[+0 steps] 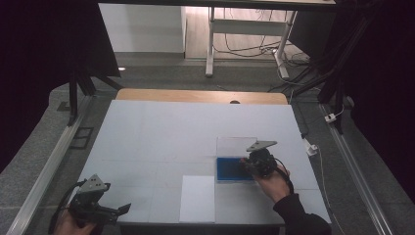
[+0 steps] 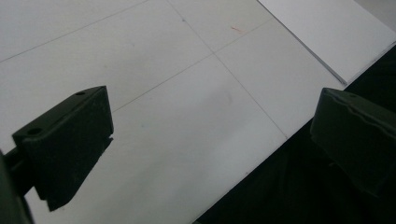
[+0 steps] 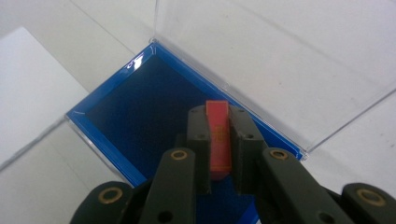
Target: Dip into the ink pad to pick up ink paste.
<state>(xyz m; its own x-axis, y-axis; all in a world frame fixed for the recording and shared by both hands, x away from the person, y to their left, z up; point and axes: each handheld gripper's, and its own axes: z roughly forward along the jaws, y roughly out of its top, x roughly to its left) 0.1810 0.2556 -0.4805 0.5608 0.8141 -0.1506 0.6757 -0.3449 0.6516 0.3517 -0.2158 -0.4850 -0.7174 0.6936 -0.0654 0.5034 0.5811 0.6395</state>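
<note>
I am holding the right gripper (image 3: pixel 218 140) over the blue box (image 3: pixel 140 116), its jaws pressing in from both sides on a small red piece (image 3: pixel 218 133) that is standing on edge between them. In the right gripper view the red piece is hanging above the box's dark blue floor, toward the wall where the clear lid (image 3: pixel 280 70) is hinged — whether it is touching the floor I cannot tell. The lid is lying open, flat on the table beyond the box. In the high view the right gripper (image 1: pixel 250 164) is sitting over the right part of the blue box (image 1: pixel 227 169), with the clear lid (image 1: pixel 235 146) spread out on the far side and my right hand (image 1: pixel 273 183) gripping the tool from the near side.

I am keeping the left gripper (image 2: pixel 210 140) low at the near left corner of the table (image 1: pixel 161 132), well apart from the box. Its jaws are standing wide with nothing between them — in the left gripper view I am seeing bare white surface and the table's dark edge in the gap. A white sheet (image 1: pixel 197 198) is lying flat at the near edge of the table, just left of the box, and its corner is showing at the top right of the left gripper view (image 2: pixel 327 32). In the high view the left gripper (image 1: pixel 120 209) is pointing toward that sheet.
</note>
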